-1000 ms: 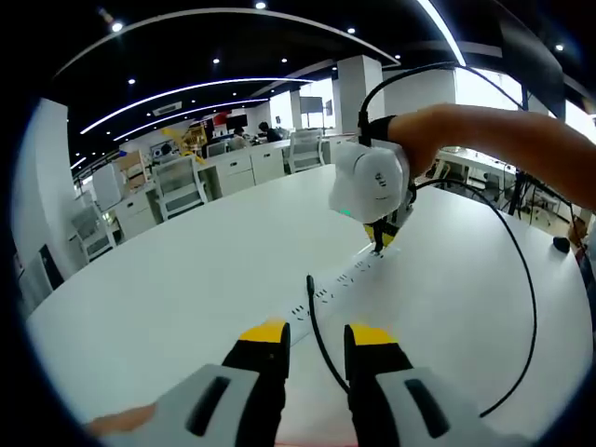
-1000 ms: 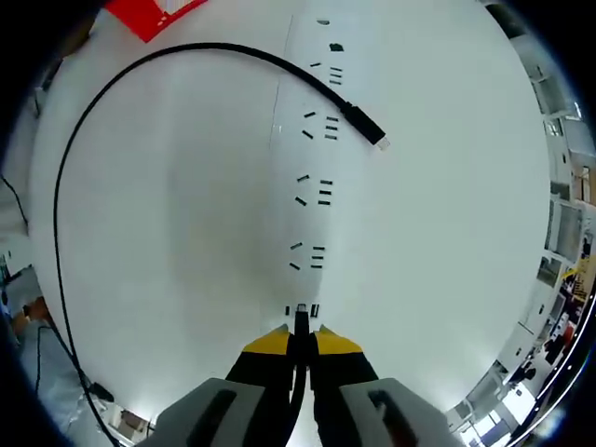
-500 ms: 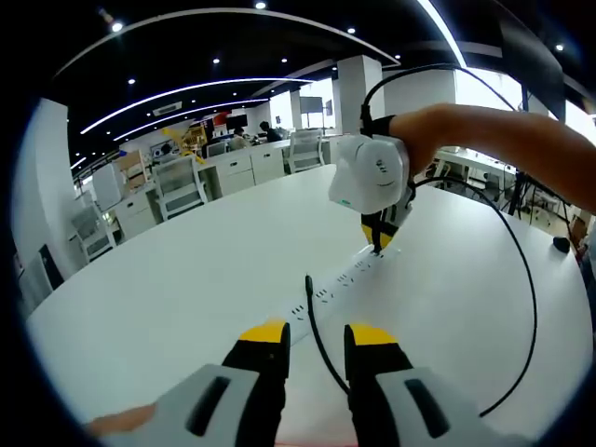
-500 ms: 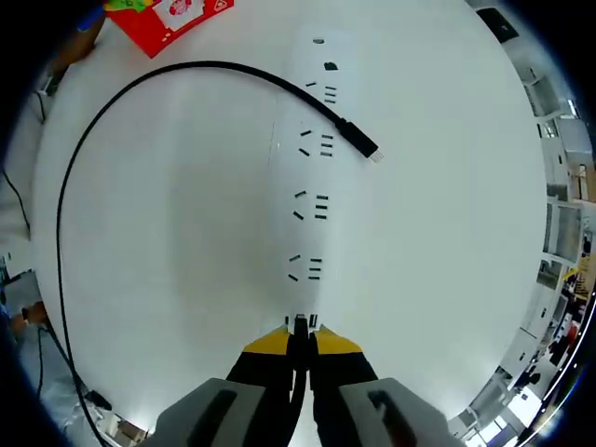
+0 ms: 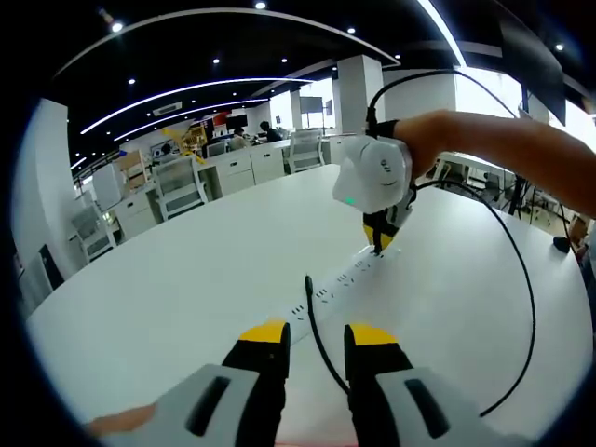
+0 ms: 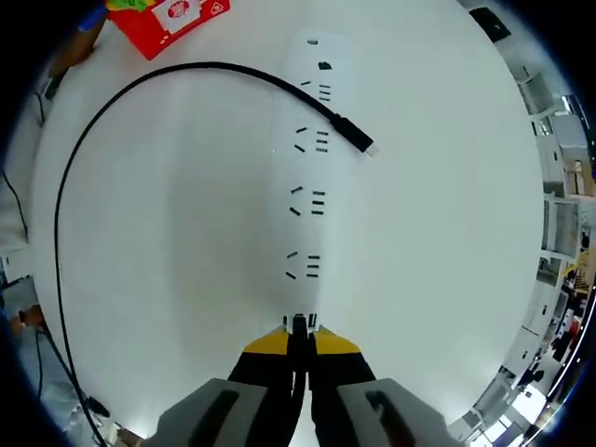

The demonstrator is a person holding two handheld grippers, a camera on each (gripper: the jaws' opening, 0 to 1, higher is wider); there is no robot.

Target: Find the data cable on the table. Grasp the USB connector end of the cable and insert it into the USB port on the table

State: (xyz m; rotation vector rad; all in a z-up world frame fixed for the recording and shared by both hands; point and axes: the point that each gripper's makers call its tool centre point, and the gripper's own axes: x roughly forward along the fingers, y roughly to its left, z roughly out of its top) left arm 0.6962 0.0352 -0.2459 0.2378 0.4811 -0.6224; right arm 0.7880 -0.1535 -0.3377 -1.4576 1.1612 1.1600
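The black data cable [image 6: 121, 93] loops across the white table, and its small free plug [image 6: 364, 145] lies over the white power strip [image 6: 300, 168]. My right gripper [image 6: 299, 339] is shut on the cable's USB connector [image 6: 299, 324], which is held at the ports on the strip's near end. In the left gripper view, the right gripper [image 5: 380, 240] points down onto the power strip [image 5: 337, 279], held by a person's hand. My left gripper [image 5: 318, 333] is open low over the table, and the cable [image 5: 317, 326] runs between its jaws without touching them.
A red box [image 6: 172, 17] lies at the table's far edge in the right gripper view. Office desks and chairs [image 5: 177, 186] stand beyond the table [image 5: 186, 279]. A person's forearm [image 5: 503, 140] reaches in from the right.
The right gripper has shifted slightly over the strip's end, still holding the connector. The left gripper has not moved.
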